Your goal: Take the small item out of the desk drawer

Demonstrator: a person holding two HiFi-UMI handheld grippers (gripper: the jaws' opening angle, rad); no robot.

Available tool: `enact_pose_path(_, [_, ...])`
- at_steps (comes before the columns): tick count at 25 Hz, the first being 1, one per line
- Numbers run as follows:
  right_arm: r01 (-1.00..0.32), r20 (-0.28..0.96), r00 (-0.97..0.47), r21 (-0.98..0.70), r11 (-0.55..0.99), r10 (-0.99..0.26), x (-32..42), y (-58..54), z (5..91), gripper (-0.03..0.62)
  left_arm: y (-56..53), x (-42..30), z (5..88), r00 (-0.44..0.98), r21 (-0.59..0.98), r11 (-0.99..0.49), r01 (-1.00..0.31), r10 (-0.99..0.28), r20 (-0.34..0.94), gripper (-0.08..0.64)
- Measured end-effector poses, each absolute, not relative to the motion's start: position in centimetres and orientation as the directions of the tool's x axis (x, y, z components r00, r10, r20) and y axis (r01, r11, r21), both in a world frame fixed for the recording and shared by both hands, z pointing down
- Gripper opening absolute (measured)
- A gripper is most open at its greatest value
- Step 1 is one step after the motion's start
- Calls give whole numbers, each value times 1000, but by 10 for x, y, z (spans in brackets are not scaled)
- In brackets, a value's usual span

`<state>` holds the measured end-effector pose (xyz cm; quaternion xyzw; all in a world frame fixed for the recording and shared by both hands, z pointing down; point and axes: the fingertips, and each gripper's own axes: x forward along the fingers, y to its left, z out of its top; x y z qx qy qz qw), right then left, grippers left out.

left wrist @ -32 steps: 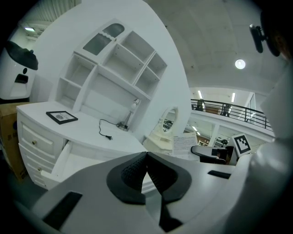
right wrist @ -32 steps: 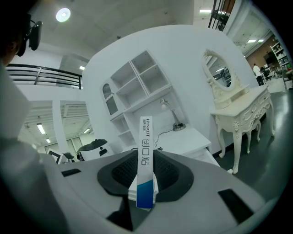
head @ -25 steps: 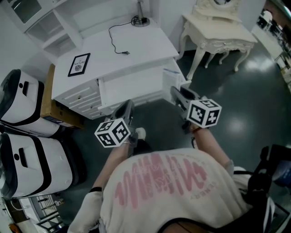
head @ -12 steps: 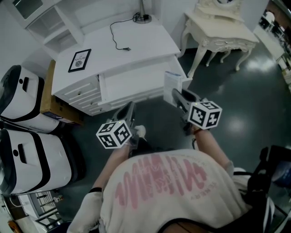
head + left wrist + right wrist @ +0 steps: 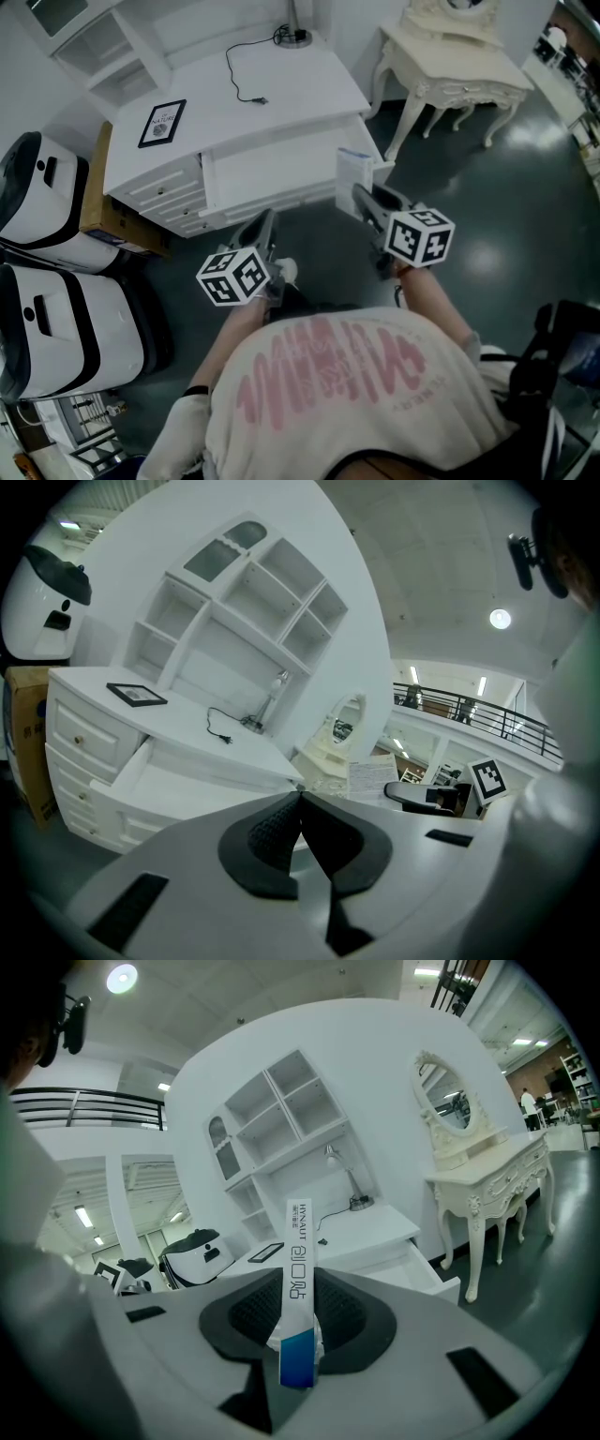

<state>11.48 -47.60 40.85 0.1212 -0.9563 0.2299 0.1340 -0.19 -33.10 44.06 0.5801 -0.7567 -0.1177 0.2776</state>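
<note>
- The right tongs are clamped on a small white-and-blue box. The flat carton stands on edge between the dark pads, its blue end nearest the handle.
- The box is held in the air, out of the desk drawer, near the drawer's right front corner.
- The left tongs have their jaws pressed together with nothing between them. They point toward the drawer front from a little way back.
- The drawer stands pulled out from under the white counter.
- On the counter lie a black-framed picture and a black cable.
- A cardboard box stands against the counter's left end, and a cream vanity table stands off to its right.
</note>
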Motion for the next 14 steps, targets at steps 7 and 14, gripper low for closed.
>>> enact_pose_path(7, [-286,317,-934,-399,871,-162,109,-483,410,104,-337,-9,438,-193,503,311,-806,-942,274,29])
enact_pose_path(14, [-288,323,-933,-395,872,-162,107,-488,415,104,-342,-12,441,-200,501,315,-806,-942,270,29])
